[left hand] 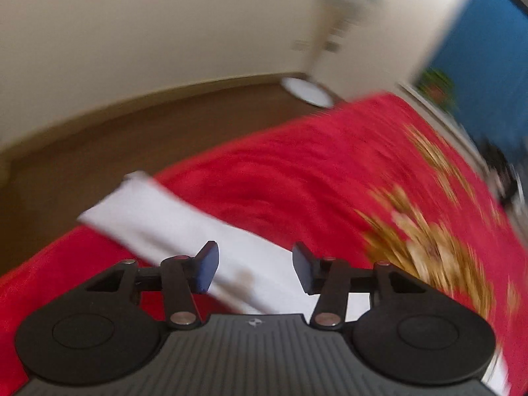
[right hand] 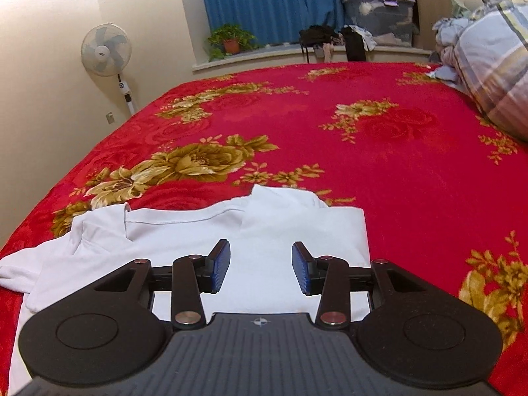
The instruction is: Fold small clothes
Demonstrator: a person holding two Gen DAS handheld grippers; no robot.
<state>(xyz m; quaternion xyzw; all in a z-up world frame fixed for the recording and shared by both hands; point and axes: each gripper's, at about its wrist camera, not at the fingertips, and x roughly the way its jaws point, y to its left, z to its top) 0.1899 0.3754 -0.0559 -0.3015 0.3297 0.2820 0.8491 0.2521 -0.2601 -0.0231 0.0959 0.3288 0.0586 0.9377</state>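
A small white garment (right hand: pixel 204 231) lies partly folded on the red flowered bedspread (right hand: pixel 379 151), its loose sleeve trailing to the left. My right gripper (right hand: pixel 260 265) is open and empty, just above the garment's right part. In the blurred left wrist view a white strip of the garment (left hand: pixel 158 221) runs from the bed's edge under my left gripper (left hand: pixel 255 269), which is open and empty above it.
A standing fan (right hand: pixel 107 49) is by the left wall. A striped duvet (right hand: pixel 495 66) is piled at the bed's far right. A potted plant (right hand: pixel 231 41), bags and storage boxes (right hand: pixel 379 16) line the window sill. Brown floor (left hand: pixel 132 138) lies left of the bed.
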